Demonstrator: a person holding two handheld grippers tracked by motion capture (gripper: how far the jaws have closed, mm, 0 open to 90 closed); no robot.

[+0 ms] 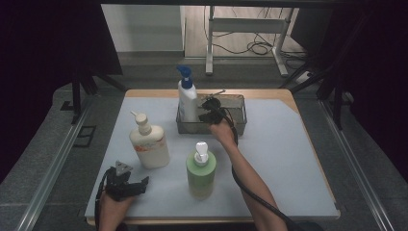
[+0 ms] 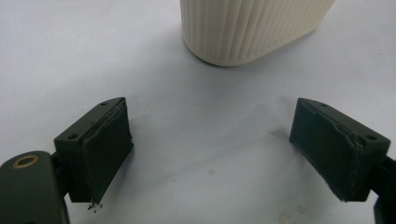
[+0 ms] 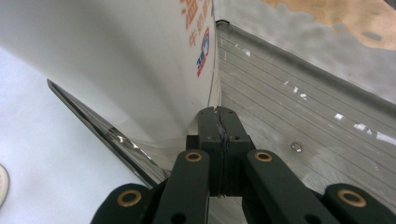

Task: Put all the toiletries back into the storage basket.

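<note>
Jaws pressed flat together, gripping nothing, the right gripper [image 3: 219,122] sat inside the clear bin [image 1: 238,126] at the tabletop's [image 1: 288,159] twelve o'clock, beside the blue-pump bottle [image 1: 187,98] standing there. The left gripper [image 1: 129,185] lay wide open at seven o'clock, near the cream bottle [image 1: 149,142]. The placing step looked complete; next, seemingly, the green bottle [image 1: 201,173].

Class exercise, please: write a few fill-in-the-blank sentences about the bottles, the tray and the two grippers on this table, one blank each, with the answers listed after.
1. The white bottle with the blue pump stands inside the clear ____.
2. The right gripper has its jaws ____.
3. The left gripper has its jaws ____, with nothing between them.
4. The bottle nearest the person's edge of the table is ____ in colour.

Missing words: tray; shut; open; green
</note>
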